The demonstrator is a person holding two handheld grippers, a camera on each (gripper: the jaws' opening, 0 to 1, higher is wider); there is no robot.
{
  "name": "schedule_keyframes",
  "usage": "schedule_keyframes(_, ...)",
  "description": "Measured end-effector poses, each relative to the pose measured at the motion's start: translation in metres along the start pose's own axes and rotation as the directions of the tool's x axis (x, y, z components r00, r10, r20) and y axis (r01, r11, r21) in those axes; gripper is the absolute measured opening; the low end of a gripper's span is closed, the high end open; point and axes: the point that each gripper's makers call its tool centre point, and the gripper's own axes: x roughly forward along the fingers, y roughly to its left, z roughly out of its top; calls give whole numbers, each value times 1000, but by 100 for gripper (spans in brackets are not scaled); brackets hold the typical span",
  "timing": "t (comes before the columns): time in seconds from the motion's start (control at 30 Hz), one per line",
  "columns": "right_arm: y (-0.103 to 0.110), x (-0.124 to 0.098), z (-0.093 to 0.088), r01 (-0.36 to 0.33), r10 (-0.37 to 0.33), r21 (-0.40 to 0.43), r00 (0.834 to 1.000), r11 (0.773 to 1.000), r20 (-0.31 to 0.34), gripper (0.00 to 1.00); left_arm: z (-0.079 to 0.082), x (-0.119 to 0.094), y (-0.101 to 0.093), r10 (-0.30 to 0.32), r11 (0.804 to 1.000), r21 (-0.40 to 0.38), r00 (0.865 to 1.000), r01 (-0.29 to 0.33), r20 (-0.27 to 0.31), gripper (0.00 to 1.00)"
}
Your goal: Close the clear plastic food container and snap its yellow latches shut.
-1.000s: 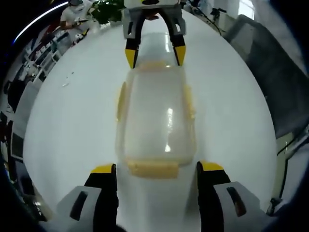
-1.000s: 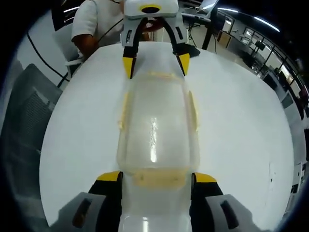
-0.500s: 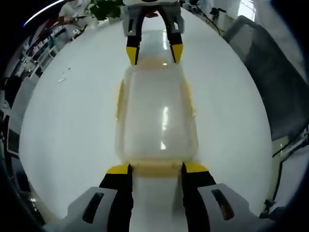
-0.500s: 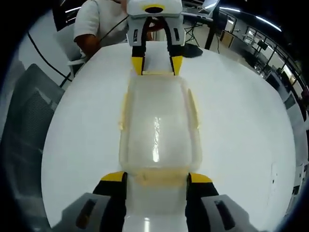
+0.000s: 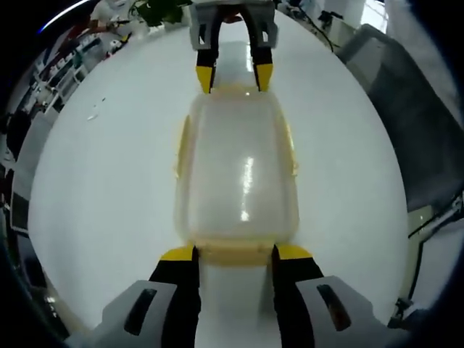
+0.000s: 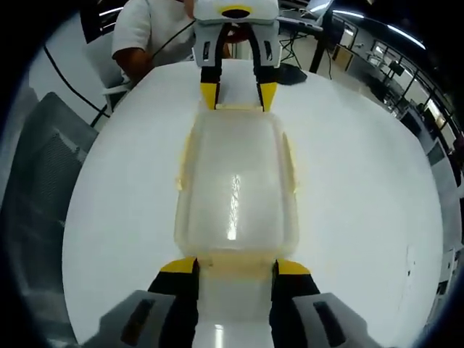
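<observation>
Container [image 5: 235,174], clear plastic, lid already seated, lying lengthwise at the centre of a white table [image 5: 101,181], between 2 opposed grippers.

Left to right in the left gripper view: pale yellow side latch [image 5: 180,148] looking not yet folded flat; container body; second side latch [image 5: 291,156] in the same state. Near end latch [image 5: 233,254] sitting between the yellow tips of the left gripper [image 5: 233,255], jaws narrowed to the latch's width and bracketing it; whether actually pinching or merely touching, cannot tell. Right gripper [image 5: 233,78] meeting the far end, tips likewise close-set at that latch.

Same layout mirrored in the right gripper view: right gripper [image 6: 233,267] at the near end latch [image 6: 235,262], left gripper [image 6: 236,96] at the far end.

Risks, as judgement: uneven pushing from the 2 ends probably sliding the light container along the smooth tabletop; tips slipping off a thin latch edge; 1 end snapping while the other springs back; side latches being left unfastened.

Surroundings: glossy white tabletop reflecting ceiling light; grey mesh chair back [image 5: 406,109] at right in the left gripper view; green plant [image 5: 156,9] beyond the table; a seated person in a white top [image 6: 148,32] behind the table in the right gripper view; strip lights [image 6: 395,32] overhead.
</observation>
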Motion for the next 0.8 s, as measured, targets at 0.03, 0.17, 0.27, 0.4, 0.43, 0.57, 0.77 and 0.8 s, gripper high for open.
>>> schedule_keyframes(0.03, 0, 0, 0, 1, -1, 0, 1000, 1000, -1, 36, 0, 0, 0, 1, 1000, 0, 1000, -1, -3, 37)
schedule_keyframes(0.17, 0, 0, 0, -1, 1, 0, 1000, 1000, -4, 36, 0, 0, 0, 8, 1000, 11, 1000, -8, -11, 37)
schedule_keyframes(0.27, 0, 1, 0, -3, 3, 2, 1000, 1000, -15, 36, 0, 1, 0, 1, 1000, 20, 1000, -1, -8, 37)
schedule_keyframes(0.4, 0, 0, -1, -1, 1, 0, 1000, 1000, -13, 35, 0, 0, -1, 0, 1000, 15, 1000, 1, -18, 37)
schedule_keyframes(0.43, 0, 0, -1, -1, 1, 0, 1000, 1000, -15, 35, 0, 0, -1, -1, 1000, 9, 1000, 1, -18, 36)
schedule_keyframes(0.57, -1, 0, 0, -5, 5, -3, 1000, 1000, -21, 34, -1, 0, 2, 2, 999, -44, 1000, -1, 12, 35)
schedule_keyframes(0.77, -1, 1, -1, -10, 10, -9, 1000, 1000, -17, 34, -2, 2, 2, -7, 999, -32, 1000, 7, -3, 35)
schedule_keyframes(0.8, -1, 0, 0, -10, 9, -7, 1000, 1000, -17, 34, -2, 2, 2, -8, 999, -36, 1000, 8, -3, 35)
